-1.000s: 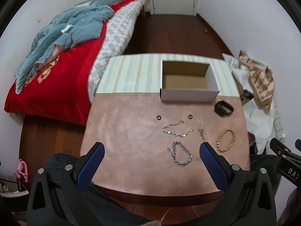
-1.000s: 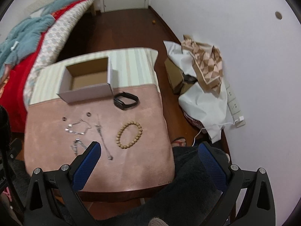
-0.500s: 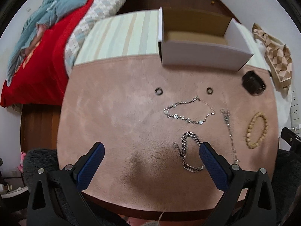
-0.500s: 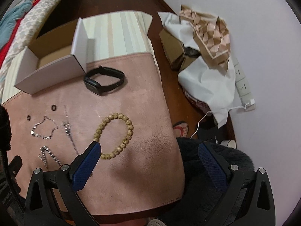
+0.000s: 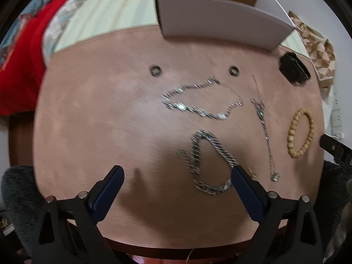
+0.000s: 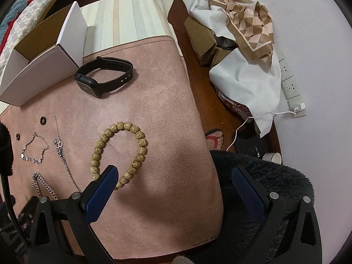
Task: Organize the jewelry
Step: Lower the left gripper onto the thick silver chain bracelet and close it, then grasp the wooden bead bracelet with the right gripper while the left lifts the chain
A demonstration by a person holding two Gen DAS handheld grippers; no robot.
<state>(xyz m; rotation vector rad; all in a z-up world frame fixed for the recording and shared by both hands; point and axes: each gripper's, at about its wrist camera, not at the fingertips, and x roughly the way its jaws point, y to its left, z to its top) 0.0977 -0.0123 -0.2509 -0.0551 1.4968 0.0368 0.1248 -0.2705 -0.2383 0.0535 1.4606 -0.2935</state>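
Note:
On the pink mat lie two dark rings, a thin silver bracelet, a thick silver chain, a thin necklace, a wooden bead bracelet and a black watch. An open white box stands at the mat's far edge. My left gripper is open and empty, low over the mat; its right finger is beside the thick chain. My right gripper is open and empty; its left finger overlaps the bead bracelet's near end.
A bed with a red cover is to the left. Paper bags and cardboard lie on the floor to the right, by a wall socket strip. A sandalled foot is beside the table. A dark fuzzy fabric is at the near edge.
Both grippers have moved forward and down toward the mat; the jewelry looks much larger. The left has neared the thick chain, the right the bead bracelet. Both stay open.

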